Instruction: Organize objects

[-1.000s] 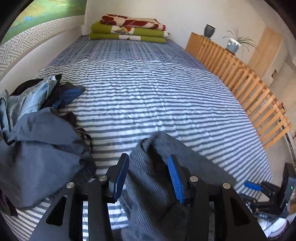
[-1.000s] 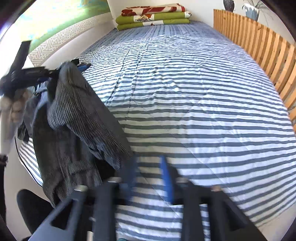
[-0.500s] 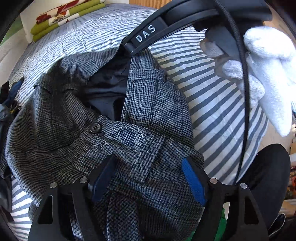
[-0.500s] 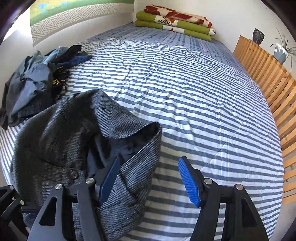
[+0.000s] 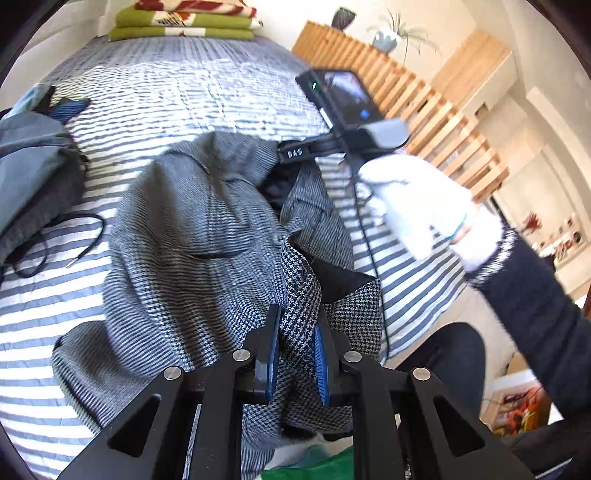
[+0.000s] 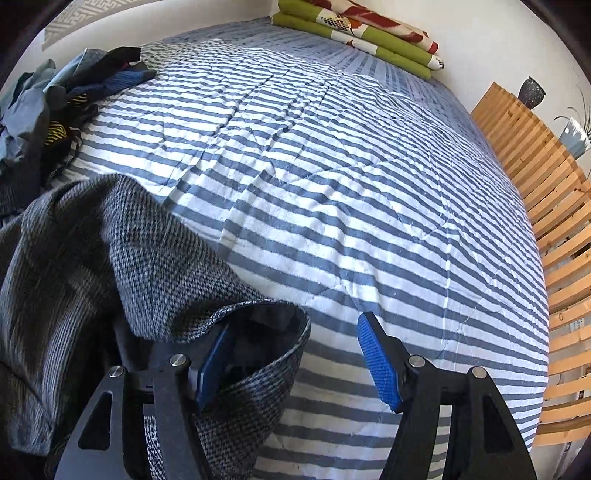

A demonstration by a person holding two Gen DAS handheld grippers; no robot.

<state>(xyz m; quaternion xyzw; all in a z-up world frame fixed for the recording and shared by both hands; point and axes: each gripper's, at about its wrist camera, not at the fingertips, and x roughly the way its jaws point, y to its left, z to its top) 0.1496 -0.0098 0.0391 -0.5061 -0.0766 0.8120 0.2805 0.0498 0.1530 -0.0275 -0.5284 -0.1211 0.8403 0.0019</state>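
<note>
A grey houndstooth jacket lies crumpled on the near part of the striped bed. My left gripper is shut on a fold of the jacket near its dark lining. My right gripper is open; its left finger sits inside an opening of the jacket, its right finger over bare bedspread. The right gripper and a white-gloved hand also show in the left wrist view, at the jacket's far edge.
A pile of dark and blue clothes lies at the bed's left edge, also in the left wrist view. Folded green and red blankets lie at the head. A wooden slatted rail runs along the right side.
My left gripper has closed on a fold of the jacket. My right gripper has stayed open and moved in, its left finger now inside the jacket's opening.
</note>
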